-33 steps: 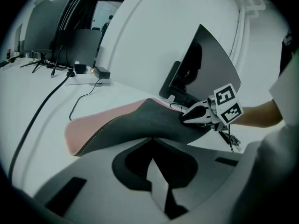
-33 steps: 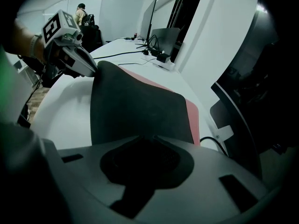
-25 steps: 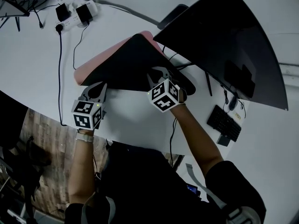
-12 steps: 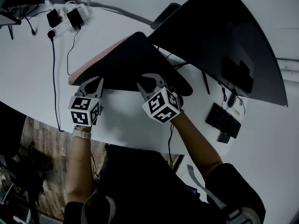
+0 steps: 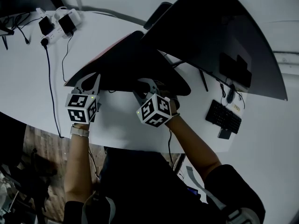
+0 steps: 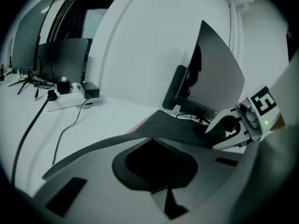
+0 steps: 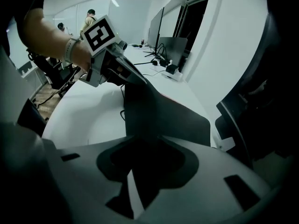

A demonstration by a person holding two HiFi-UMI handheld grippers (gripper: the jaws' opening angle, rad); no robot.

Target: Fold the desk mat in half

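Note:
The desk mat [image 5: 124, 62], dark underside up with a thin pink edge at its left, lies doubled over on the white desk [image 5: 28, 73] in front of the monitor. My left gripper [image 5: 91, 82] is shut on the mat's near left corner, and in the left gripper view the sheet [image 6: 173, 127] runs out of its jaws [image 6: 154, 143]. My right gripper [image 5: 143, 85] sits at the near right edge. Its jaws are opening with the mat [image 7: 159, 108] still between them [image 7: 145, 146], a pale slit showing beside the sheet.
A large dark monitor [image 5: 224, 36] stands right behind the mat. A small black keyboard [image 5: 224, 120] and a mouse [image 5: 231, 94] lie to the right. A power strip [image 5: 56, 22] with plugs sits far left, its cable [image 5: 49, 78] running to the desk's near edge.
Both grippers have carried the mat's edge over, so the pink top is almost covered by the dark underside. The right gripper has drawn slightly nearer and left.

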